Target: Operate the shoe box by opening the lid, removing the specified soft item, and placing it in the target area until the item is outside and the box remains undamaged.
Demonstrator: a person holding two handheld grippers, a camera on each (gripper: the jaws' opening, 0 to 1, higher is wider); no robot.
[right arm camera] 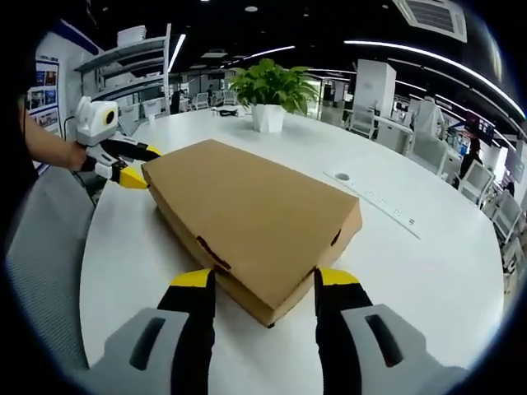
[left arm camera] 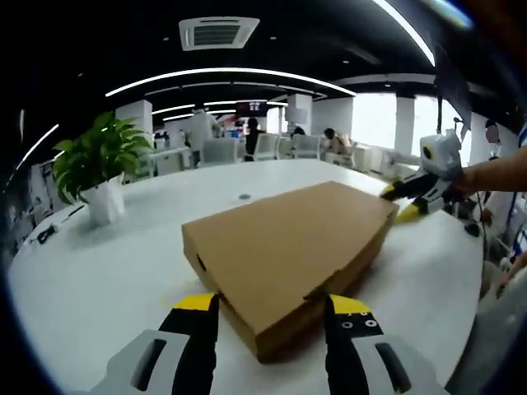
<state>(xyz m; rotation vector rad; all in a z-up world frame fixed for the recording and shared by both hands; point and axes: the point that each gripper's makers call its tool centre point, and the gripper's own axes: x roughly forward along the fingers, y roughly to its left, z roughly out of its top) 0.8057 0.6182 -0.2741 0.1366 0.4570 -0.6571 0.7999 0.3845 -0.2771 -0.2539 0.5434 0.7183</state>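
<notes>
A closed brown cardboard shoe box [left arm camera: 288, 243] [right arm camera: 247, 206] lies flat on the white round table [left arm camera: 99, 271] [right arm camera: 428, 280]. My left gripper [left arm camera: 272, 304] stands open, its yellow-tipped jaws either side of the box's near corner. In the right gripper view the same gripper [right arm camera: 130, 164] shows at the far left corner, held by a hand. My right gripper [right arm camera: 265, 278] is open too and straddles the opposite corner. It appears in the left gripper view as the gripper [left arm camera: 401, 202] at the far right corner. The lid is down and whatever is inside is hidden.
A potted green plant [left arm camera: 99, 169] [right arm camera: 268, 90] stands on the table beyond the box. A small round port [left arm camera: 244, 197] [right arm camera: 342, 176] is set in the tabletop. Office chairs and desks [left arm camera: 272, 146] fill the background. The table edge runs close on the person's side.
</notes>
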